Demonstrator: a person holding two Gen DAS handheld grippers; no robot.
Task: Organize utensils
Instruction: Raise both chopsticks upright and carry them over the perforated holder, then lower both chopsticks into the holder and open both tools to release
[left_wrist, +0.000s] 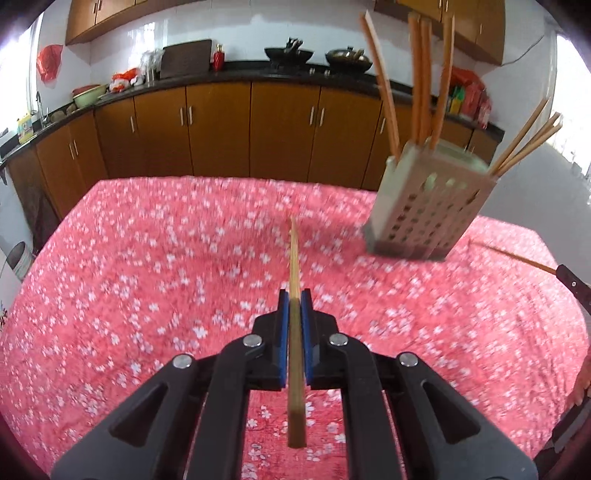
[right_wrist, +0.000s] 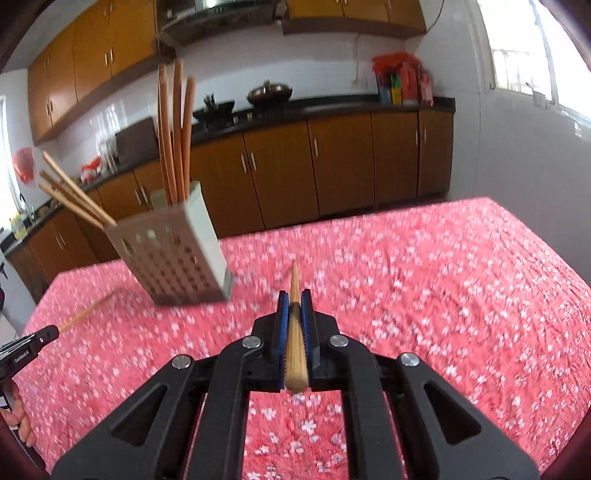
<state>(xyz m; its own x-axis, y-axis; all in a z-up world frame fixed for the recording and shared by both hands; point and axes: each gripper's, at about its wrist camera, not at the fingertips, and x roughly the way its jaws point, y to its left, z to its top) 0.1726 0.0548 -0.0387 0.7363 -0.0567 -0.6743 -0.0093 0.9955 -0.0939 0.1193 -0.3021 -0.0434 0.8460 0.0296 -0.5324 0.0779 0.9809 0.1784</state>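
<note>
My left gripper (left_wrist: 294, 295) is shut on a pale bamboo chopstick (left_wrist: 294, 258) that points forward above the table. My right gripper (right_wrist: 294, 297) is likewise shut on a second bamboo chopstick (right_wrist: 294, 280). A beige perforated utensil holder (left_wrist: 424, 206) stands on the table to the right in the left wrist view. The same utensil holder (right_wrist: 173, 258) is to the left in the right wrist view. It holds several chopsticks and long orange-brown sticks (right_wrist: 173, 133). Each gripper is short of the holder and apart from it.
A pink floral tablecloth (left_wrist: 166, 277) covers the table. Brown cabinets (left_wrist: 221, 129) and a dark counter with woks stand behind it. The other gripper (right_wrist: 33, 343) and a hand show at the left edge of the right wrist view.
</note>
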